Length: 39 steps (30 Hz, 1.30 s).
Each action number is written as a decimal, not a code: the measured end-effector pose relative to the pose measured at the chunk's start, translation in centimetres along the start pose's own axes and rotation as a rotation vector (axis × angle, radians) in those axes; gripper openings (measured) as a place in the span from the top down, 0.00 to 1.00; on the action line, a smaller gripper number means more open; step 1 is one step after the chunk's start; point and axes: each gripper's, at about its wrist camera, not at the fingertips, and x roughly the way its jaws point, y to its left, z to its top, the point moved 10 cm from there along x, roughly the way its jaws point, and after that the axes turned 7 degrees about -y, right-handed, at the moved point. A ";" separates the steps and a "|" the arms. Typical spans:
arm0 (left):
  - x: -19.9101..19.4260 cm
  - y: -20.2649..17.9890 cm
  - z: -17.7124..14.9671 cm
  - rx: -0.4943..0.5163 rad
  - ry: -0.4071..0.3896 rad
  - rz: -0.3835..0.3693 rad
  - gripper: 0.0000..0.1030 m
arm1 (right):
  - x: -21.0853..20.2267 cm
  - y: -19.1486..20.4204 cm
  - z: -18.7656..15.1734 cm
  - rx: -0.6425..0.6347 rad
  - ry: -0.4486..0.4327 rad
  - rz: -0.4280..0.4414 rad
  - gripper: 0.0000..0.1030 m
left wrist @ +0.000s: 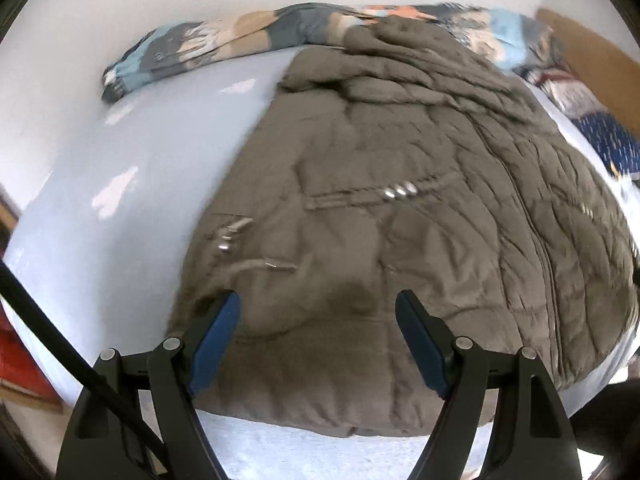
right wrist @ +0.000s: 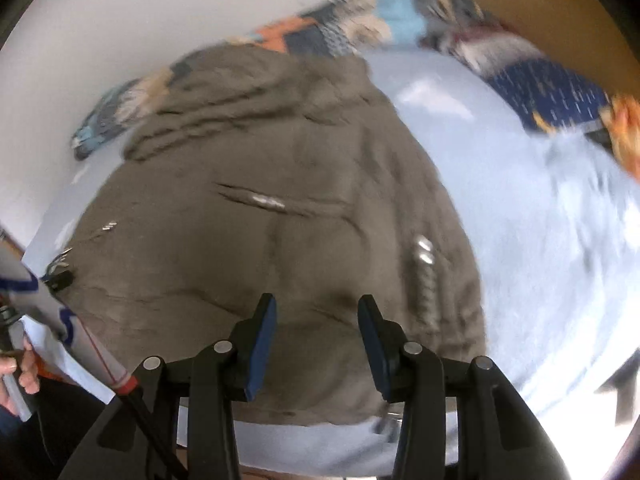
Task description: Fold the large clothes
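Note:
A large grey-brown padded jacket (left wrist: 400,208) lies spread on a pale blue bed sheet (left wrist: 160,152), hem toward me, with metal snaps and zip pockets showing. In the left wrist view my left gripper (left wrist: 318,304) hangs open over the jacket's near hem, with nothing between its blue pads. The same jacket (right wrist: 260,240) fills the right wrist view. There my right gripper (right wrist: 316,306) hovers over the hem, jaws parted, nothing between them. Both views are blurred by motion.
A patchwork quilt (left wrist: 256,36) is bunched along the wall behind the jacket and curves round to the right (right wrist: 540,76). A wooden headboard (right wrist: 560,12) is at the far right. A person's hand (right wrist: 20,372) holds the other gripper's handle at the left edge.

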 end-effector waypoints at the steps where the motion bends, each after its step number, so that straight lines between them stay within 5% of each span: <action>1: 0.2 -0.7 -0.4 0.014 0.008 -0.005 0.23 | -0.1 0.6 0.0 -0.009 -0.006 0.007 0.52; 8: 1.7 -1.7 -2.0 0.136 -0.022 0.082 0.19 | 2.7 4.3 -3.6 -0.110 0.093 0.044 0.52; 33: 2.1 -1.6 -2.4 0.164 -0.022 0.117 0.11 | 3.8 4.0 -3.9 -0.081 0.122 0.082 0.49; 39: 2.1 -1.6 -2.3 0.171 -0.025 0.113 0.11 | -0.8 -0.1 1.1 0.051 -0.098 0.050 0.44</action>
